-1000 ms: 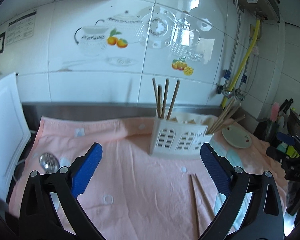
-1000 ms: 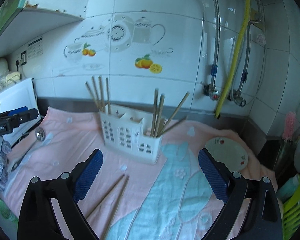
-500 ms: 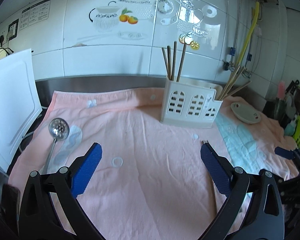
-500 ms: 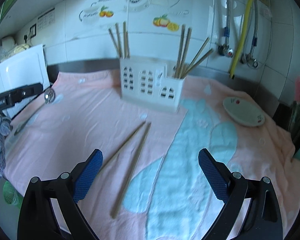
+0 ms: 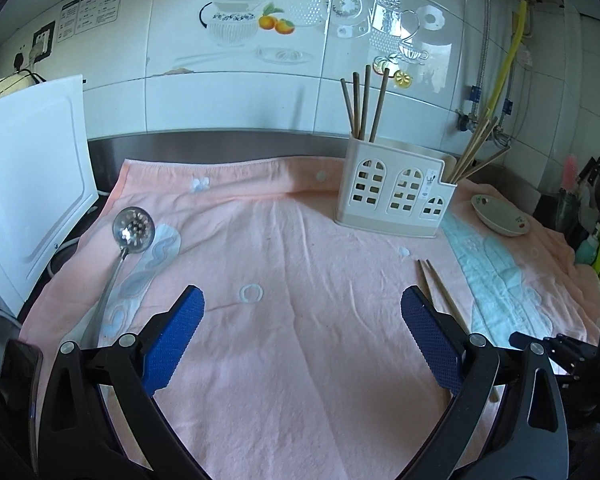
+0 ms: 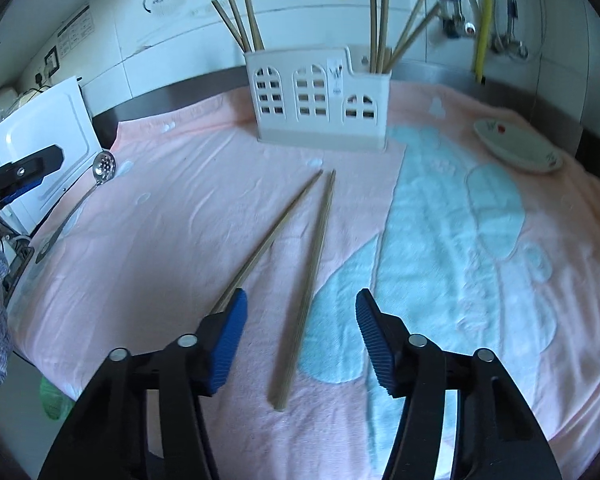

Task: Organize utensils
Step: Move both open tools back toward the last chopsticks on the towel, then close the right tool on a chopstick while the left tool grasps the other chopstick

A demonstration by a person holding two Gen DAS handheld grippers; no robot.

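I've dropped both tools; right tool (image 6: 298, 312) is closing around one chopstick (image 6: 306, 292), untouched; left tool (image 5: 302, 330) released.

Both wrist cameras look down across the pink towel (image 5: 284, 240) toward the holder (image 6: 320, 96) — the right nearer.

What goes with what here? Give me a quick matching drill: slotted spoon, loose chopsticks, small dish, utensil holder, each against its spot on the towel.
Things:
1. slotted spoon
2. loose chopsticks
3. small dish
4. utensil holder

Places:
A. far right of the towel, past the holder
B. far middle, by the wall, holding upright chopsticks
C. left edge of the towel, beside the white board
D. flat on the towel, just ahead of the right gripper, whose jaws are closing

Pairs: 1-C, 2-D, 3-A, 4-B
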